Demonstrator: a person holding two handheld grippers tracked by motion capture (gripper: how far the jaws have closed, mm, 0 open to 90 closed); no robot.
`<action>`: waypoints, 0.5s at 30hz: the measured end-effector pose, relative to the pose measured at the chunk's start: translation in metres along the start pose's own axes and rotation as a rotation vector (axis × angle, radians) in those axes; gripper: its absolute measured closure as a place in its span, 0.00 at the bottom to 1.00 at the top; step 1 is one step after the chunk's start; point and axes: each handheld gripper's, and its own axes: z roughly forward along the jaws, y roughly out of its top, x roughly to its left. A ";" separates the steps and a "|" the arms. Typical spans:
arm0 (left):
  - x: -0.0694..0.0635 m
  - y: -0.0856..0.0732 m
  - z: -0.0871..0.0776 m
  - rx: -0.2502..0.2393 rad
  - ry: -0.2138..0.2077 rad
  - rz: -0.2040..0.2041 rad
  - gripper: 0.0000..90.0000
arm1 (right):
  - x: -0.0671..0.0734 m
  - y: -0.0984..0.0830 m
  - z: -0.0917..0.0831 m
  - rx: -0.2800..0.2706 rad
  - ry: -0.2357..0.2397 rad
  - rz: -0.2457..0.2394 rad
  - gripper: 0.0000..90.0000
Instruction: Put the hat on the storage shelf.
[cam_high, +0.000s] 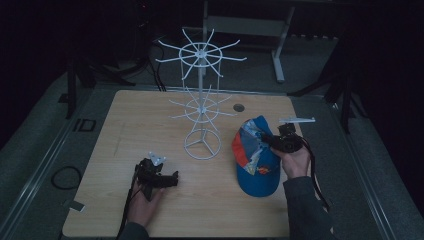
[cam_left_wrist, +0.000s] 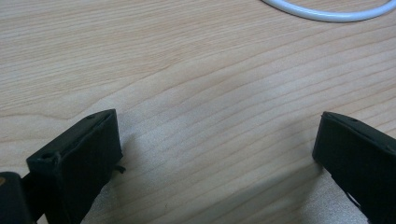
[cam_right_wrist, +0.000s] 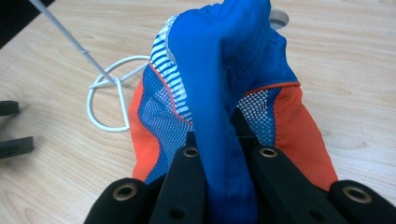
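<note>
A blue and orange cap (cam_high: 256, 159) lies on the wooden table (cam_high: 125, 200) at the right, its brim toward the front edge. My right gripper (cam_high: 274, 141) is shut on a fold of the cap's blue fabric (cam_right_wrist: 224, 116), pinched between its black fingers (cam_right_wrist: 184, 182). A white wire display rack (cam_high: 202, 95) with two tiers of hooks stands upright in the table's middle on a ring base (cam_right_wrist: 109, 100). My left gripper (cam_high: 174, 179) rests low at the front left, open, with bare wood between its fingers (cam_left_wrist: 77, 158).
A round hole (cam_high: 238, 107) sits in the table behind the cap. A table leg and frame (cam_high: 277, 50) stand on the dark floor beyond. A cable loop (cam_high: 65, 177) lies on the floor at the left. The rack's ring base (cam_left_wrist: 327, 11) lies just ahead of the left gripper.
</note>
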 end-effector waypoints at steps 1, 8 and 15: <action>0.000 0.000 0.000 0.001 0.000 0.001 0.02 | 0.001 0.000 -0.002 -0.005 0.002 -0.009 0.98; 0.000 0.000 0.000 -0.002 0.000 -0.002 0.02 | 0.007 -0.002 -0.012 -0.034 0.025 -0.025 0.98; 0.000 0.000 0.000 -0.001 0.000 -0.002 0.02 | 0.015 -0.001 -0.026 -0.065 0.044 -0.051 0.97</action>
